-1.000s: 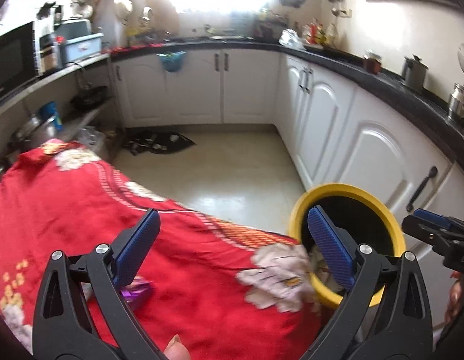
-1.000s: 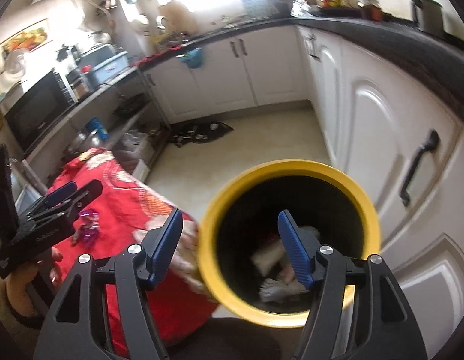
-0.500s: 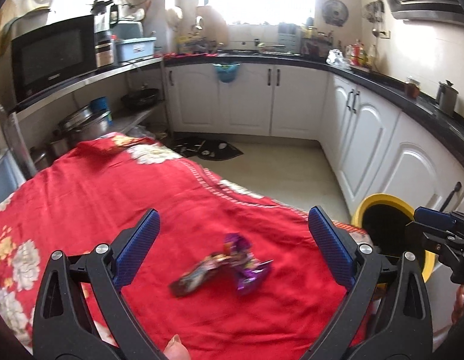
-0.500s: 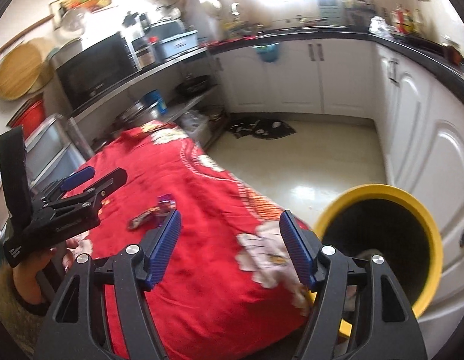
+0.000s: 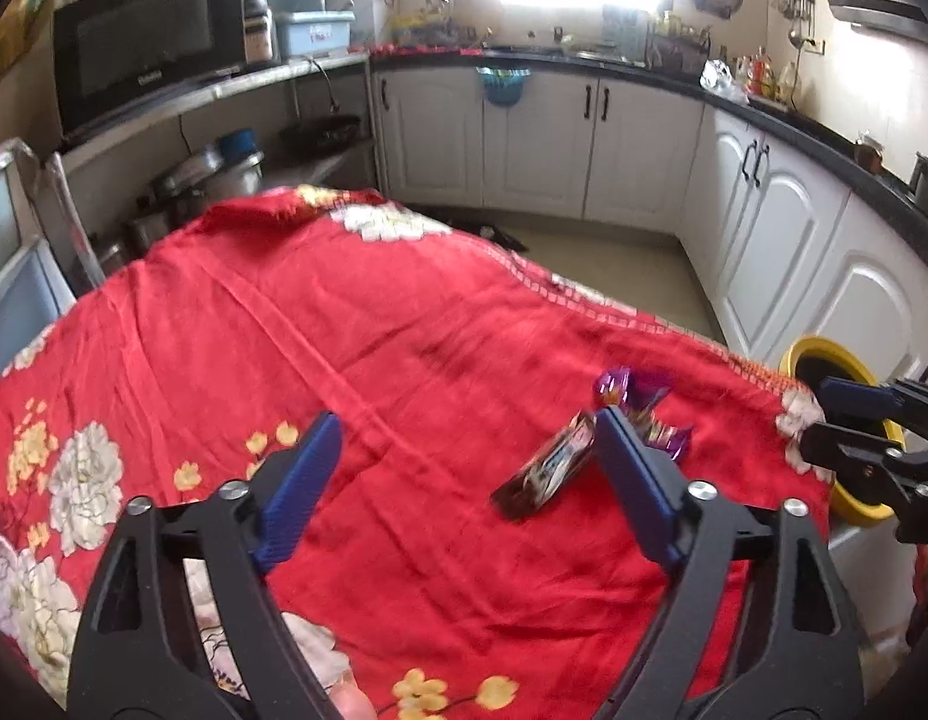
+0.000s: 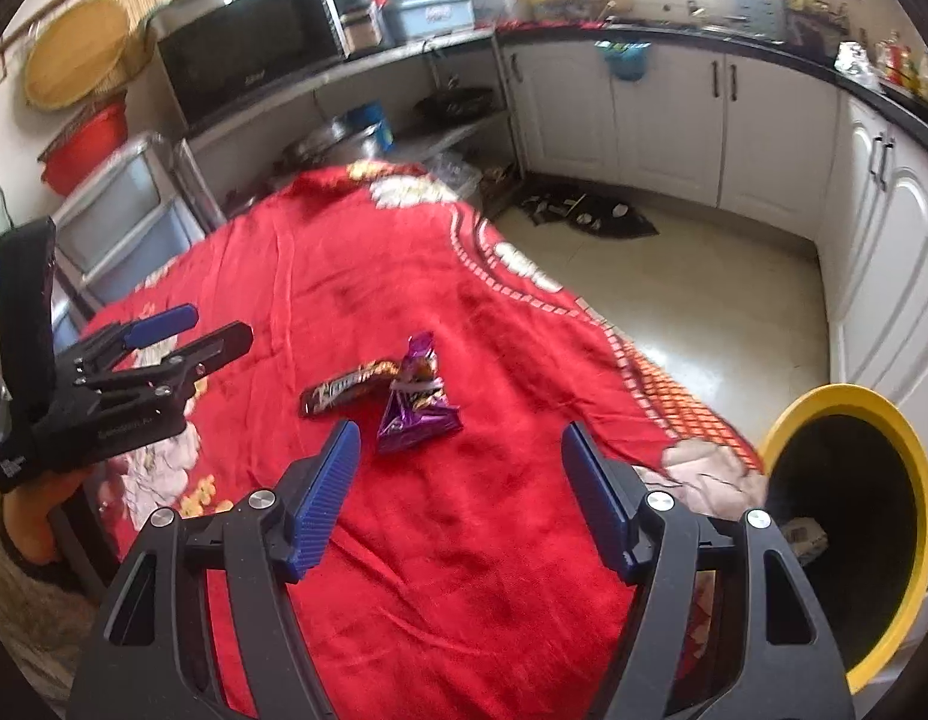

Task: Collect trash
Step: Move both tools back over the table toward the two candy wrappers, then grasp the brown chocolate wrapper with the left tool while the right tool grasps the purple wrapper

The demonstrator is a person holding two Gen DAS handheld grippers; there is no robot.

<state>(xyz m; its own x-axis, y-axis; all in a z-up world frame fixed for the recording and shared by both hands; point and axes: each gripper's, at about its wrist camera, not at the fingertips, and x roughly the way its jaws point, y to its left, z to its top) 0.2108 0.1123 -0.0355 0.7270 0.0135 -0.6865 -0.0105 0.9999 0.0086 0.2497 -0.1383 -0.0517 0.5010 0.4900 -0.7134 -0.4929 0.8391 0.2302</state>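
Note:
A dark brown candy bar wrapper (image 6: 351,385) and a crumpled purple wrapper (image 6: 417,411) lie side by side on the red floral tablecloth (image 6: 356,276). They also show in the left wrist view, the brown wrapper (image 5: 544,471) and the purple wrapper (image 5: 640,402) partly behind my left finger. A yellow bin (image 6: 853,534) with trash inside stands off the table's right edge; it also shows in the left wrist view (image 5: 847,432). My left gripper (image 5: 464,480) is open and empty above the cloth, left of the wrappers. My right gripper (image 6: 461,492) is open and empty, just short of the purple wrapper.
White cabinets (image 6: 673,120) under a dark counter run along the back and right. A shelf with a microwave (image 6: 248,69) and pots stands at the far left. Grey drawers (image 6: 128,222) stand beside the table. A dark mat (image 6: 589,213) lies on the floor.
Both grippers have swung left from the yellow bin to over the table. The two wrappers have come into view ahead of the right gripper. Both grippers stay open.

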